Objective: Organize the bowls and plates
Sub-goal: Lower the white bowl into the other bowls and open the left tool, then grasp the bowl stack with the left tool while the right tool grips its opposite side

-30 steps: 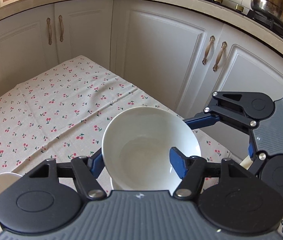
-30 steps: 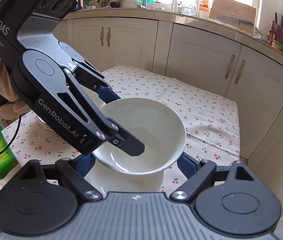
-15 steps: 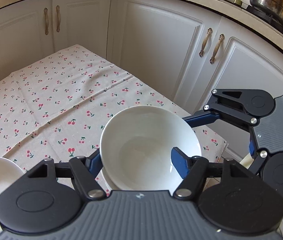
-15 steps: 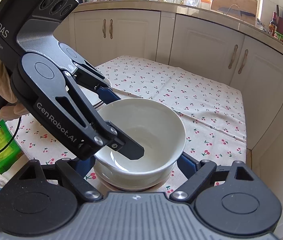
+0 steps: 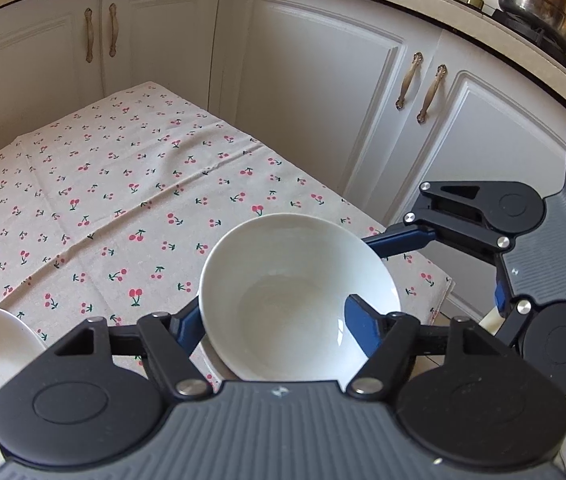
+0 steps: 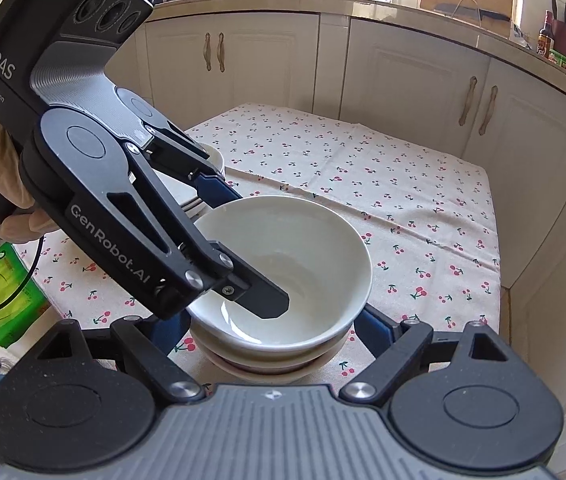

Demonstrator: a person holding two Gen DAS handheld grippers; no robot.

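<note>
The top bowl [image 6: 283, 268] sits on a small stack of bowls [image 6: 271, 364] near the table's [image 5: 123, 184] front right corner, so a sideways pull can tip it off the edge. Your left gripper [image 5: 275, 320] pinches its rim, one finger inside. Your right gripper [image 6: 271, 332] is open, its fingers standing either side of the stack.

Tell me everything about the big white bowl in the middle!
The white bowl is round, deep, glossy like glazed ceramic, and empty. It sits upright, nested on top of a small stack of other bowls near the corner of the cherry-print tablecloth. The left gripper pinches its rim, one finger inside and one outside. The right gripper has its blue fingers on either side of the stack below; whether they touch is unclear.
</note>
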